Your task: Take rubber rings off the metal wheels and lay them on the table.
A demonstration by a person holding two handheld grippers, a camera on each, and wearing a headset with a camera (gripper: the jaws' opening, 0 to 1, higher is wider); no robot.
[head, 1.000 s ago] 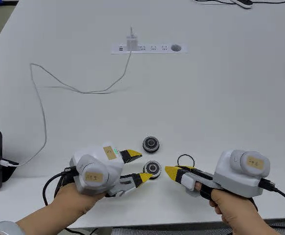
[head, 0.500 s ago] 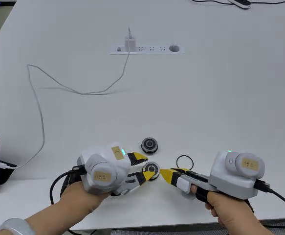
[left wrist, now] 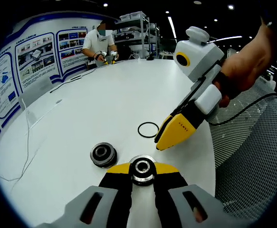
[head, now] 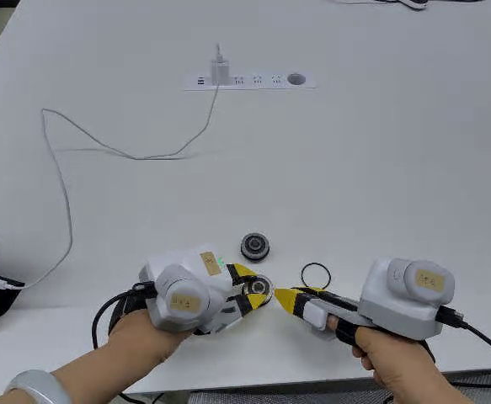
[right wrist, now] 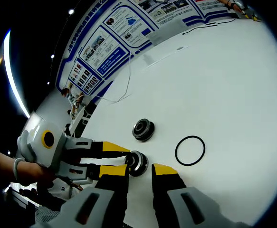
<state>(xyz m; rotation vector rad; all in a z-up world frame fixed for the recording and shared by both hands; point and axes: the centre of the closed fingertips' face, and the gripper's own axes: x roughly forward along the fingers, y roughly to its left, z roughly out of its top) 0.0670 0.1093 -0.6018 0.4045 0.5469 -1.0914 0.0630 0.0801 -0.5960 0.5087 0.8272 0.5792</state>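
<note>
- The white table (head: 380, 168) is carrying all the work near its front edge, just ahead of the person.
- The left gripper (head: 250, 287) is pinching the near wheel (left wrist: 143, 170), with a yellow-tipped jaw pressing on either side while the wheel is sitting on the table.
- The right gripper (head: 285, 296) is pointing its tips at that wheel from just beside it. Its jaws are standing a little apart in the right gripper view and are gripping nothing.
- The far wheel (head: 255, 246) is lying alone just behind the held one. Its rim is showing dark, so I am judging that it is carrying a ring that needs pulling.
- The near wheel's rim is looking bright; whether a ring is sitting on it I cannot tell.
- One rubber ring (head: 316, 274) is lying flat on the table beside the right gripper, so one removal is looking done, with roughly half the job remaining.
</note>
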